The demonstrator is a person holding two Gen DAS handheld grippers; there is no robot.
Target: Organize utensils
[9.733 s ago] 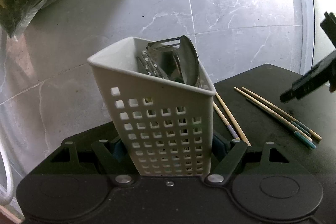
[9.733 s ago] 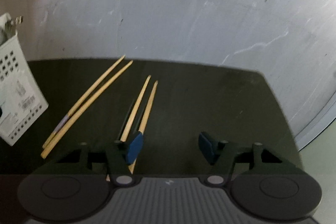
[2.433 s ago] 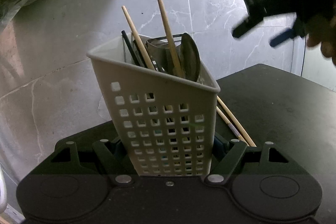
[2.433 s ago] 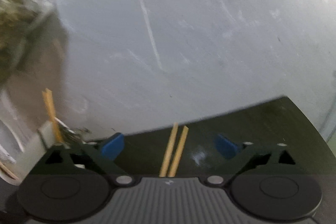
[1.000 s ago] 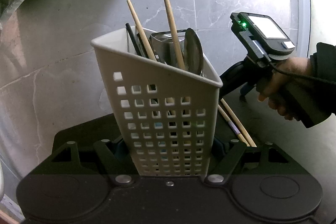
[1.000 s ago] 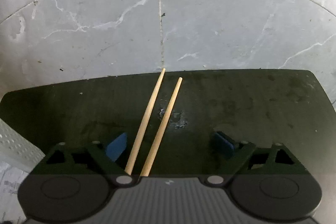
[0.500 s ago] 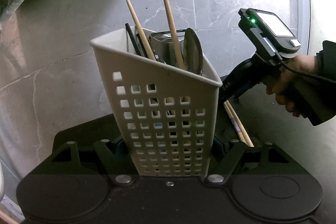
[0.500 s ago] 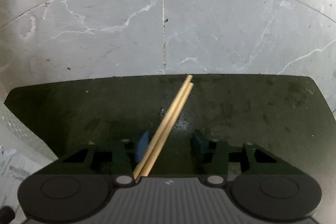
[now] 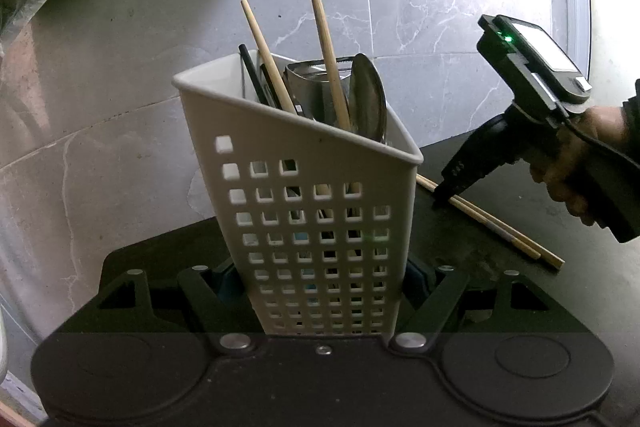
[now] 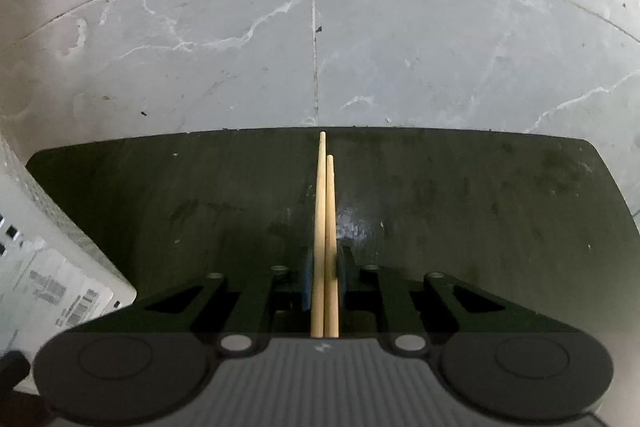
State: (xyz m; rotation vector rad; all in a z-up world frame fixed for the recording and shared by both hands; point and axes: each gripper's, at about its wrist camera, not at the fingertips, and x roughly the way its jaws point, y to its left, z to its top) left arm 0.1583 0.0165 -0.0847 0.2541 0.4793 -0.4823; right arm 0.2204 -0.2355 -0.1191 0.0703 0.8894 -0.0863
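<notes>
Left gripper [image 9: 320, 291]: jaws pinching the lower walls of the white perforated utensil holder [image 9: 312, 211], which stands between them and leans slightly away from the camera; the gripper points moderately downward. Inside the holder, beyond the jaws, two chopsticks [image 9: 326, 47] slant upward beside a metal spoon [image 9: 368, 99] and dark-handled utensils.

Right gripper [image 10: 325, 267]: pointed steeply down at the black surface [image 10: 480, 195], jaws closing on a pair of wooden chopsticks [image 10: 325, 211] that lies side by side between the blue pads [image 10: 307, 279], the sticks running straight ahead from the jaws toward the far edge of the surface. In the left wrist view, this gripper is tilted down to the right of the holder, its tip on the same pair, with the person's hand [image 9: 580, 163] wrapped round the handle. A corner of the holder shows to the left of the right jaws. Beyond the surface lies grey marbled floor [image 10: 240, 27].
</notes>
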